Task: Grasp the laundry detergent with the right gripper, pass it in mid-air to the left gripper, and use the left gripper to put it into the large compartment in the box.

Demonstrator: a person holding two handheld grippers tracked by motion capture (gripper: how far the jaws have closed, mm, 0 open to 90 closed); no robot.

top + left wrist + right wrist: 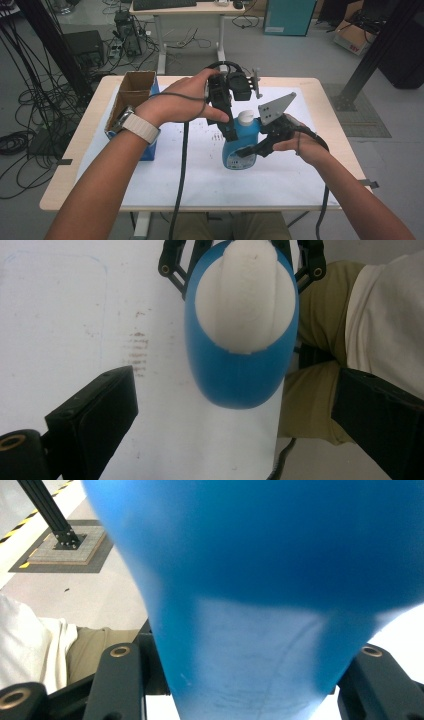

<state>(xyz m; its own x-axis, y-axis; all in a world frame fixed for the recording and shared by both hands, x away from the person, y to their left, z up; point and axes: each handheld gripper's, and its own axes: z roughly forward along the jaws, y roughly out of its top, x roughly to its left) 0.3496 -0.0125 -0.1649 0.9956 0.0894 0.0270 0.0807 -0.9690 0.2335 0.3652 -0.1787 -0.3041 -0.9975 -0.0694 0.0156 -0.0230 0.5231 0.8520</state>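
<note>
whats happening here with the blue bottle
A person at a table works a blue bottle with a hand-held gripper in each hand. The right hand-held gripper is shut on the bottle's body and holds it upright on the white sheet. The left hand-held gripper hangs above the white cap with its jaws open on either side, not touching it. A cardboard box stands at the left.

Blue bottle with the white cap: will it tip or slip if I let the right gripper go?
The blue bottle stands tall and narrow on the white sheet, so it probably tips easily when nudged. Its smooth, rounded plastic may slip between jaws. The right gripper clamps its body; the left gripper is open above the white cap.
</note>
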